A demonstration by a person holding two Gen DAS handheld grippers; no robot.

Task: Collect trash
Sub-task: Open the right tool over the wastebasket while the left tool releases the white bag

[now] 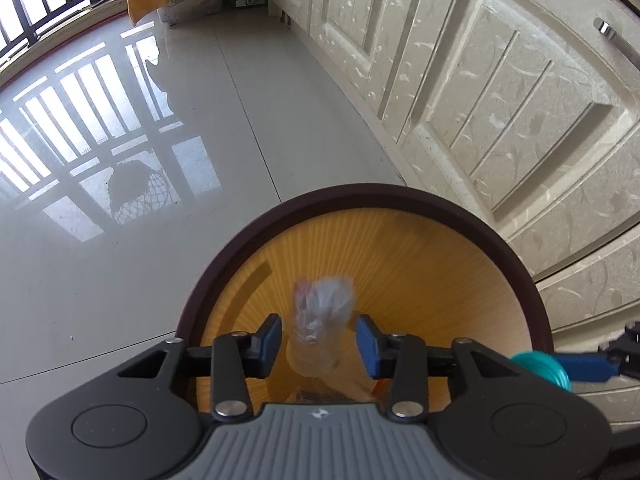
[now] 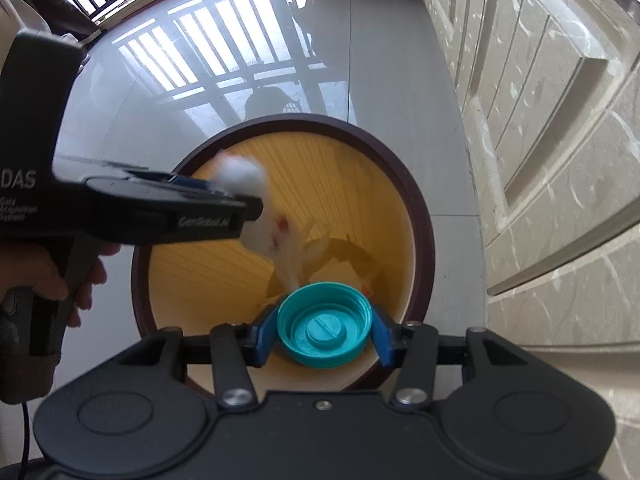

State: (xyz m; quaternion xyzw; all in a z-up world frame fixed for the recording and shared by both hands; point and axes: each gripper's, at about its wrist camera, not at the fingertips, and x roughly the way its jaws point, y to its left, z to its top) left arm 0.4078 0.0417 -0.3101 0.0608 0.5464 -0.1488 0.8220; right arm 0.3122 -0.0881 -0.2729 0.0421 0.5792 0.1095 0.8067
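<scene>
Bin [image 1: 400, 216] drop under way: your left fingers [image 1: 271, 334] apart, wrapper [image 1: 322, 308] falling free; right gripper [image 2: 325, 326] clamps the cap [image 2: 324, 326] — release it over the bin next

1. Bin [image 2: 416, 208]: dark brown rim, orange-yellow ribbed inside.
2. Cap [image 2: 325, 326], lower centre: teal.
3. Wrapper [image 1: 322, 306]: clear with red marks.
4. Cabinet doors [image 1: 500, 92], right: cream, leafy pattern.
5. Floor [image 1: 100, 280]: pale glossy tiles.

left gripper [image 1: 318, 336] open, blurred wrapper [image 1: 322, 308] between (untouched), bin [image 1: 400, 204] below
</scene>
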